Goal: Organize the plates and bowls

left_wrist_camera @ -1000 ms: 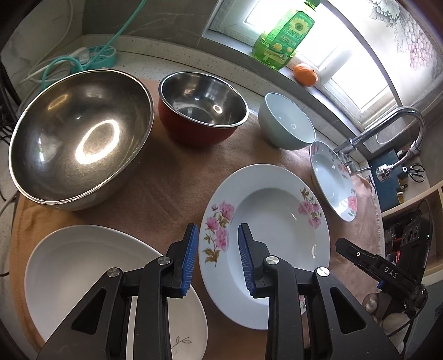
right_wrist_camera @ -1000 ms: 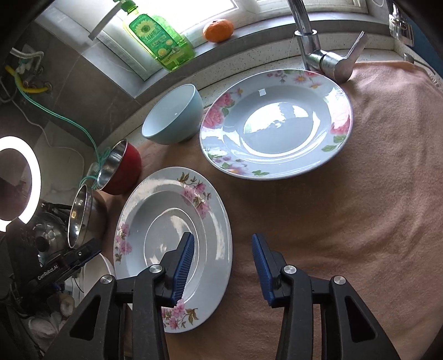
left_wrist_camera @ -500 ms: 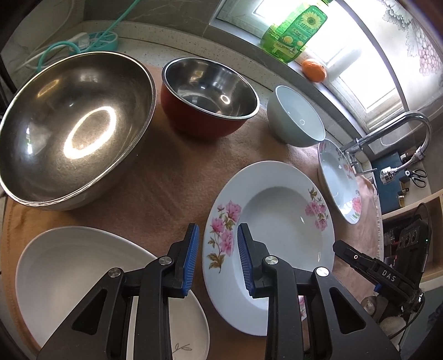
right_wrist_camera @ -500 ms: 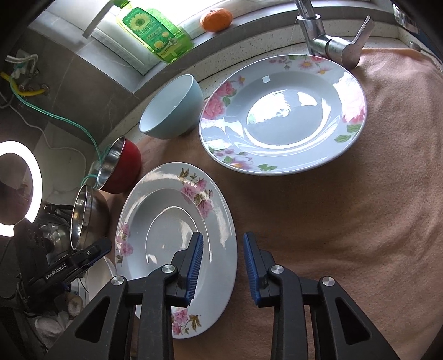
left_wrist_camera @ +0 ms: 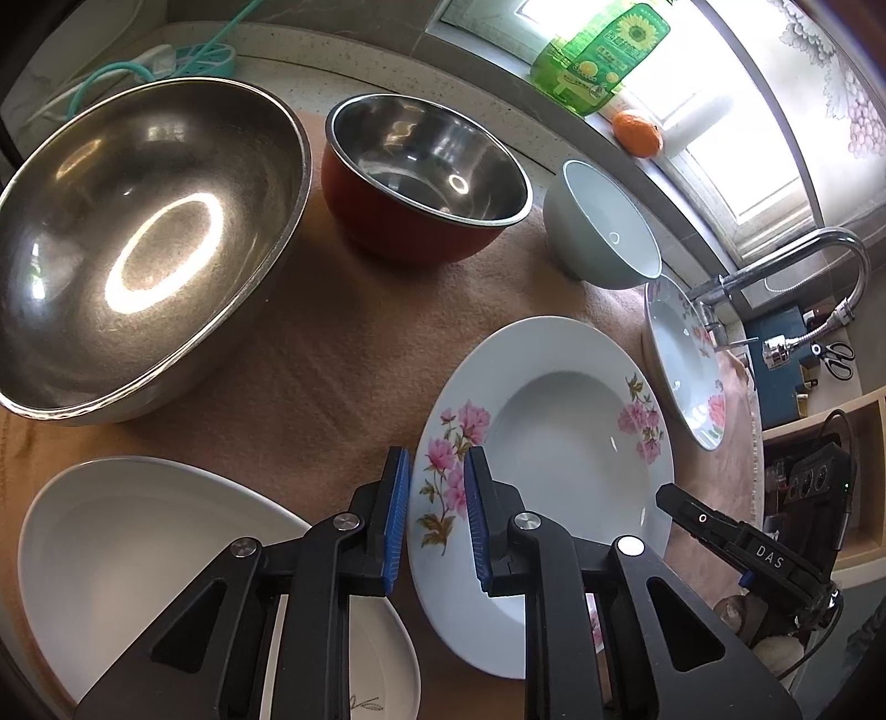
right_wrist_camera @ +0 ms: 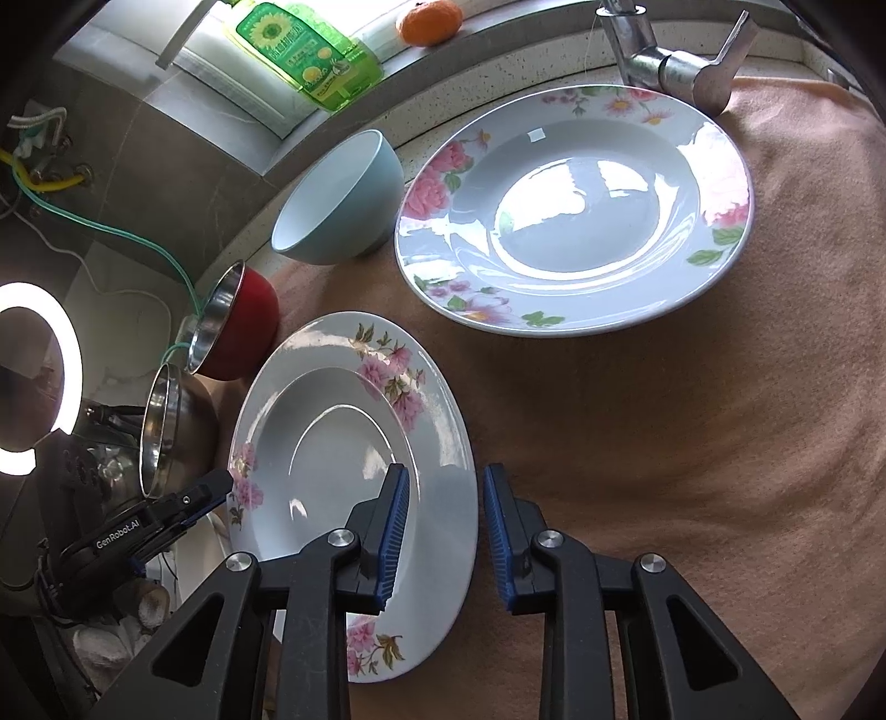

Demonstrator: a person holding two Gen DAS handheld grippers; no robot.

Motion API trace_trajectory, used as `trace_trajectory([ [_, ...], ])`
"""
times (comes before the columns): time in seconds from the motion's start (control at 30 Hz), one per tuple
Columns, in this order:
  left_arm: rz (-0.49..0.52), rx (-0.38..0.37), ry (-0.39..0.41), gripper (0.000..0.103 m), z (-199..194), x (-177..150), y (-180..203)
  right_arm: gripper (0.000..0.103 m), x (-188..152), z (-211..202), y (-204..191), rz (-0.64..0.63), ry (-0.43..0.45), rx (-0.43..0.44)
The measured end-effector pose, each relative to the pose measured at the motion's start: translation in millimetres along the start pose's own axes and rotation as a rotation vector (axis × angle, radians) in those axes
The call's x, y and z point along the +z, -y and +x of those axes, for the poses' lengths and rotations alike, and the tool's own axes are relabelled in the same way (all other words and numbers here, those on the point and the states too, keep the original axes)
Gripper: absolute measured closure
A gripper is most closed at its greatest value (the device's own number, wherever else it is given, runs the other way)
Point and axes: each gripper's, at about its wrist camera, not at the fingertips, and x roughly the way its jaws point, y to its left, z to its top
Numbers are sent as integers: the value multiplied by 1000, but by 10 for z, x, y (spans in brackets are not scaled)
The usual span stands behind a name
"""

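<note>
Judging by how the dishes lie, the sorting has hardly begun: nothing is stacked or nested yet; every plate and bowl sits alone on the tan cloth (right_wrist_camera: 692,443) that covers the counter. Taking the middle flowered plate (left_wrist_camera: 554,443) as the landmark: the left hand-held gripper (left_wrist_camera: 437,520) hangs over its near-left rim, the jaws a narrow gap apart with the rim showing between them, though I cannot tell whether they touch it; the right hand-held gripper (right_wrist_camera: 446,534) straddles the opposite rim of the same plate, its jaws slightly wider and the edge running up between them, again with no clear sign of a firm hold. Beyond that plate, toward the tap (right_wrist_camera: 675,72), lies the larger flowered plate (right_wrist_camera: 576,210); just behind and between the two plates stands the pale blue bowl (right_wrist_camera: 343,205); further to the plate's left stand the red bowl (left_wrist_camera: 421,183) with its steel lining and then the big steel bowl (left_wrist_camera: 138,243); nearest the camera on the plate's left is the plain white plate (left_wrist_camera: 155,554). All the bowls and plates look empty and dry. What seems left is nearly everything: piling the three plates and nesting the three bowls by size; this plate looks like the first to be lifted. On the sill behind are a green bottle (right_wrist_camera: 304,50) and an orange (right_wrist_camera: 429,19).
</note>
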Motion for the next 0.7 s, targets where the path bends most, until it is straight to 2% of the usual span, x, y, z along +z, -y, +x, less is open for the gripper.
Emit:
trace_trajectory([
  [0.17,-2,-1,-12,85,26,7,-6,83,0,49,-5,-1,-15,5],
  [0.7,4,-1,-23,85,55,-1,11,83,12,42,-9,-4,-27,6],
])
